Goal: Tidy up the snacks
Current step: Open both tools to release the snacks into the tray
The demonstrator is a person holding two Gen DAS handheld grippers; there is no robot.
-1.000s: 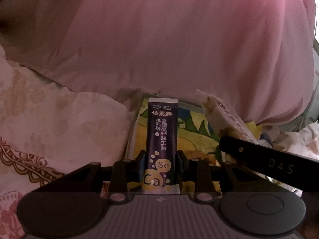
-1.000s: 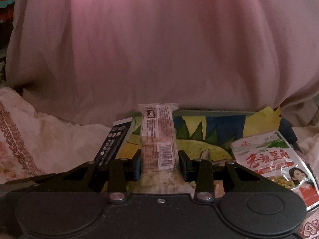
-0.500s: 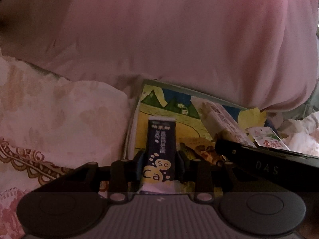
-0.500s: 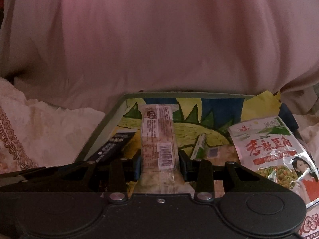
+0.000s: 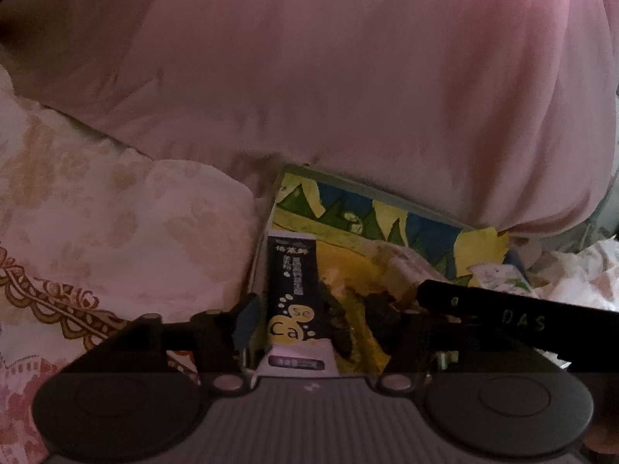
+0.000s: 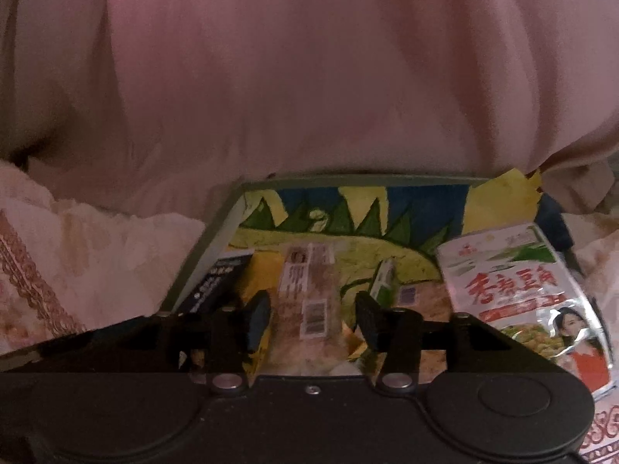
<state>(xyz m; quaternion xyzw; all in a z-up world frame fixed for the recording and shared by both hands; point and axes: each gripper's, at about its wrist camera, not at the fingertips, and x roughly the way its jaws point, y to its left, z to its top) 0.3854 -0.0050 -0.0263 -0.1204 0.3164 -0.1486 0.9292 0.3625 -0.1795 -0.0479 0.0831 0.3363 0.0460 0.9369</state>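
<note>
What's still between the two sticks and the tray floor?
Nothing visible. Both hand-held grippers have just been opening. The dark sachet lies in the tray between the left hand-held gripper's spread fingers, and the clear-wrapped bar lies there likewise for the right hand-held gripper.

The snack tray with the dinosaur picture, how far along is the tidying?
Done: a green sachet lies in the colourful tray. In hand: the left gripper and right gripper have just been opening, leaving the dark purple stick packet and clear wrapped bar lying there. Left: the silver bean bag, half over the edge.
</note>
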